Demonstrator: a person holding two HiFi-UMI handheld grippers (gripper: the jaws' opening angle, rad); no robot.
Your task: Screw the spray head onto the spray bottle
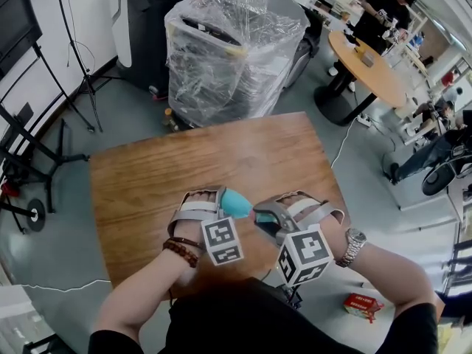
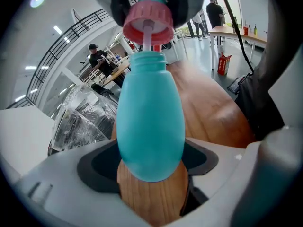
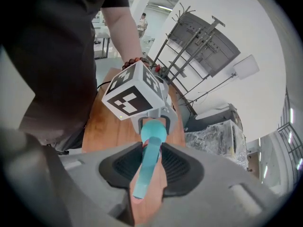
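Note:
The teal spray bottle (image 1: 236, 202) hangs over the wooden table (image 1: 184, 164), with my left gripper (image 1: 221, 199) shut on its round body. In the left gripper view the bottle (image 2: 149, 122) fills the gap between the pads, its open neck pointing away. The spray head (image 2: 148, 21), teal with a pink screw collar, sits just past the neck, and its thin tube reaches into the opening. My right gripper (image 1: 259, 216) is shut on the spray head (image 3: 147, 162). The collar is not down on the neck's threads.
A plastic-wrapped machine (image 1: 228, 50) stands beyond the table's far edge. A round table (image 1: 369, 68) with people near it is at the far right. Stands and tripods (image 1: 29, 146) line the left. A red box (image 1: 363, 305) lies on the floor at the right.

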